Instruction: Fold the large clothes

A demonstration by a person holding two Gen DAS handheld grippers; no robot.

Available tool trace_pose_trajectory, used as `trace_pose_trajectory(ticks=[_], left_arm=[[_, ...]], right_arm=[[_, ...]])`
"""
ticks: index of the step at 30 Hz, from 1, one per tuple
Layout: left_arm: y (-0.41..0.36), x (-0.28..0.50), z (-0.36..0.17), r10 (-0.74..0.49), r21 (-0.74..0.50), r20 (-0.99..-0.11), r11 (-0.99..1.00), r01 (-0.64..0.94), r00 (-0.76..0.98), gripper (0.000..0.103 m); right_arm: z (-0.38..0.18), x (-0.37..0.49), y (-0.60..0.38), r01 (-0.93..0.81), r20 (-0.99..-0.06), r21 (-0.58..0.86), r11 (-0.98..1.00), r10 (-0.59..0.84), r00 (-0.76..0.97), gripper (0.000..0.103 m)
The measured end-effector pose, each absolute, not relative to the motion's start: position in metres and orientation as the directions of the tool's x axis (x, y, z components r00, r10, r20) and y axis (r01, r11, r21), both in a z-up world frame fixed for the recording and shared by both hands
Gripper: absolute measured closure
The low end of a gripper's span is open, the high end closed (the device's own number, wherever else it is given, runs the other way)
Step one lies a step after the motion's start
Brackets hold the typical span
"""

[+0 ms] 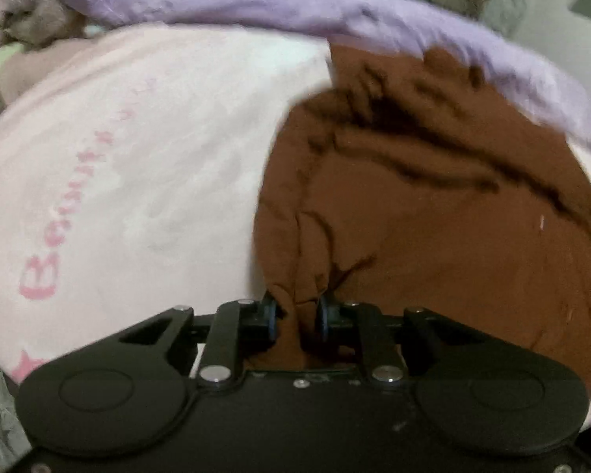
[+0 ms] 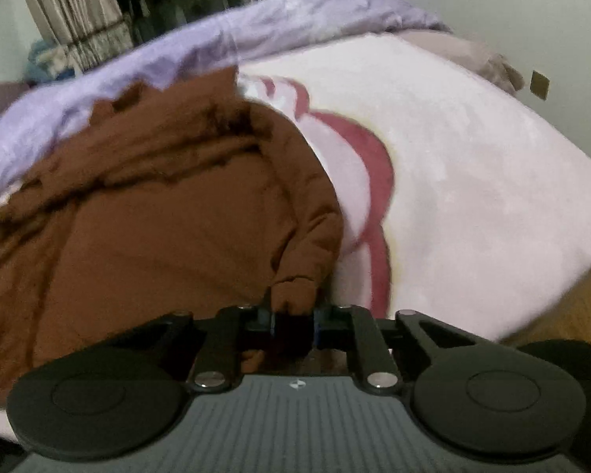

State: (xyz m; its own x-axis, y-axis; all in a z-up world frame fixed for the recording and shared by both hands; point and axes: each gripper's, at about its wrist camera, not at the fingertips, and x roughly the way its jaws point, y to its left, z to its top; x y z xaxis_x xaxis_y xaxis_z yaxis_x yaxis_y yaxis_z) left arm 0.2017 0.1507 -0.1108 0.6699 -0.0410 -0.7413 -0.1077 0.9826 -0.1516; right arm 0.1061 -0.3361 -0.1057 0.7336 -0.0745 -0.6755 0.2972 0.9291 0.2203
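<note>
A large brown garment (image 1: 433, 213) lies crumpled on a pink blanket (image 1: 145, 149) on a bed. My left gripper (image 1: 298, 315) is shut on a bunched edge of the brown garment at the near side. In the right wrist view the same brown garment (image 2: 157, 213) spreads to the left over the pink blanket (image 2: 472, 165). My right gripper (image 2: 293, 319) is shut on another bunched corner of it. Both views are blurred by motion.
A lilac quilt (image 1: 295, 4) lies along the far side of the bed and also shows in the right wrist view (image 2: 201, 51). Curtains (image 2: 78, 4) hang behind. A wooden floor (image 2: 571, 307) shows at the bed's right edge. Crumpled clothes (image 1: 27, 15) lie far left.
</note>
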Motion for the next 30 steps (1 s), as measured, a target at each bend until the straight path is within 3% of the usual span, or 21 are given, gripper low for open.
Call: trace_pose_trajectory(ticks=[8,15,17,19,21,23,26,30], left_arm=[[0.14,0.238,-0.058,0.016,-0.098,-0.613,0.991,-0.096,0.79,0.088],[0.128,0.36,0.004,-0.006,-0.12,-0.489,0.991,-0.061,0.872,0.088],[0.13,0.412,0.017,-0.022,-0.155,-0.479,0.986,-0.059,0.877,0.083],[0.138,0.454,0.026,-0.061,-0.225,-0.48,0.973,-0.055,0.875,0.059],[0.15,0.472,0.03,-0.015,-0.284,-0.451,0.95,-0.128,0.892,0.036],[0.157,0.475,0.024,0.032,-0.281,-0.434,0.945,-0.168,0.9,0.035],[0.163,0.481,0.0,0.006,-0.259,-0.48,0.955,-0.148,0.877,0.035],[0.166,0.493,-0.043,-0.002,-0.209,-0.622,0.964,-0.164,0.783,0.035]], right_arm=[[-0.041,0.139,-0.335,0.254,-0.509,0.259,0.932,-0.092,0.856,0.09],[0.008,0.268,-0.357,0.291,-0.383,0.339,0.895,-0.151,0.911,0.093],[0.018,0.31,-0.371,0.282,-0.338,0.394,0.875,-0.147,0.93,0.092],[0.022,0.353,-0.387,0.299,-0.322,0.433,0.85,-0.164,0.932,0.082],[0.018,0.383,-0.396,0.294,-0.31,0.45,0.843,-0.161,0.937,0.047],[0.007,0.394,-0.401,0.297,-0.305,0.426,0.854,-0.174,0.936,0.029],[-0.02,0.391,-0.396,0.343,-0.297,0.329,0.88,-0.249,0.922,0.023],[-0.05,0.402,-0.391,0.357,-0.403,0.214,0.909,-0.25,0.88,0.023]])
